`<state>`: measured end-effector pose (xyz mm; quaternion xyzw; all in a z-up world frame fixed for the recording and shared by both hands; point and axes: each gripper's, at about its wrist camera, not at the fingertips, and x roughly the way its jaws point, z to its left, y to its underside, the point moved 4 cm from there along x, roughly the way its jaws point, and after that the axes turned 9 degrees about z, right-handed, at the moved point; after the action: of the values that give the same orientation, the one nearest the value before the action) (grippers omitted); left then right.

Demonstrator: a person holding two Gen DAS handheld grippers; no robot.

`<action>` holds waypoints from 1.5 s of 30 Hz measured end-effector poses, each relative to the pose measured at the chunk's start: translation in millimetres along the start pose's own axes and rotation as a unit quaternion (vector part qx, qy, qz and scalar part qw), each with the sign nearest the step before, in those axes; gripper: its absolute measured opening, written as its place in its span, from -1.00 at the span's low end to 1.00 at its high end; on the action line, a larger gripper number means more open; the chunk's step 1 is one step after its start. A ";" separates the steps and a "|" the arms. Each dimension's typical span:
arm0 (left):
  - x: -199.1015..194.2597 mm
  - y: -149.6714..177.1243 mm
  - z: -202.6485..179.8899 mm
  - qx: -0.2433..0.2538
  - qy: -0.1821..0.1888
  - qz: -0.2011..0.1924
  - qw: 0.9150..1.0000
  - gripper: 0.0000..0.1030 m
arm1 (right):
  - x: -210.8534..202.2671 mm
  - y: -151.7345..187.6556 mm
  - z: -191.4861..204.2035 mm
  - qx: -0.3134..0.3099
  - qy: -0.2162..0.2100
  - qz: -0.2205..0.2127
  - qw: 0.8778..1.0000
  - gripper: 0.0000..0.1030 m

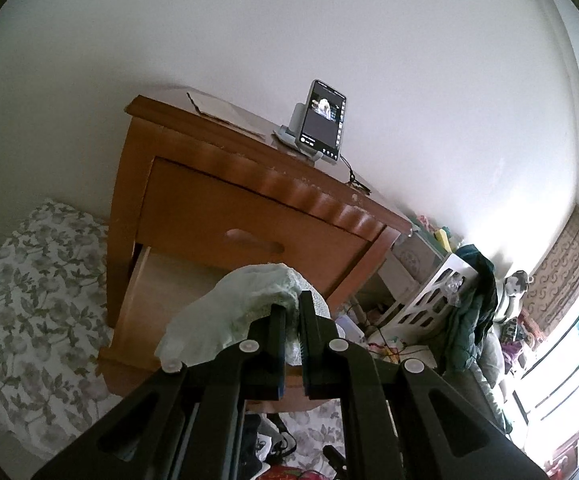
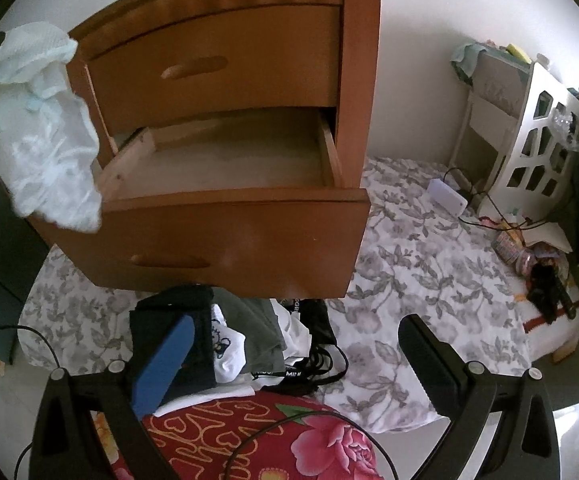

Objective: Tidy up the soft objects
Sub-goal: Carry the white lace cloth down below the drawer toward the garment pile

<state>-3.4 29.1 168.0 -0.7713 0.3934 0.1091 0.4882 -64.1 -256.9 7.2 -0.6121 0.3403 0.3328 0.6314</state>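
My left gripper [image 1: 292,312] is shut on a pale green-white soft cloth [image 1: 233,312], which bunches over its fingertips in front of the wooden nightstand [image 1: 225,216]. In the right wrist view the same cloth [image 2: 37,120] hangs in the air at the left, beside the nightstand [image 2: 225,60]. Its lower drawer [image 2: 225,168] is pulled out and bare inside. My right gripper [image 2: 297,352] stands open with nothing between its fingers. It hovers above a pile of folded clothes [image 2: 249,344] lying on the floral sheet [image 2: 409,280].
A phone on a stand [image 1: 321,124] sits on the nightstand top. A red flowered cushion [image 2: 273,440] lies under my right gripper. A white cut-out rack [image 2: 541,136], cables, a white box [image 2: 447,196] and small clutter fill the right side.
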 end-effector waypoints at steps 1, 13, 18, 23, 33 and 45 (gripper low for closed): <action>-1.1 2.7 0.7 -0.001 0.000 0.002 1.000 -0.89 | -1.8 1.4 0.6 0.000 0.000 -0.002 1.000 1.00; 4.1 34.3 -0.9 0.002 0.012 0.042 0.999 -0.89 | -14.9 12.4 7.7 -0.005 0.000 -0.012 1.000 1.00; 13.5 46.2 -18.1 0.023 0.028 0.068 0.997 -0.89 | -17.1 14.9 9.8 -0.006 0.000 -0.014 1.000 1.00; 23.3 56.2 -33.1 0.035 0.045 0.090 0.994 -0.89 | -18.9 15.8 7.8 -0.003 0.001 -0.015 1.000 1.00; 13.4 59.1 -56.3 0.057 0.073 0.091 0.992 -0.89 | -21.3 17.4 3.6 0.004 0.001 -0.017 1.000 1.00; -21.1 50.3 -74.7 0.076 0.108 0.053 0.990 -0.89 | -19.5 17.6 2.7 0.006 0.001 -0.015 1.000 1.00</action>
<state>-69.5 -33.8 183.3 -0.7174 0.4914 0.0212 0.4934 -89.4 -253.7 13.9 -0.6139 0.3332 0.3206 0.6398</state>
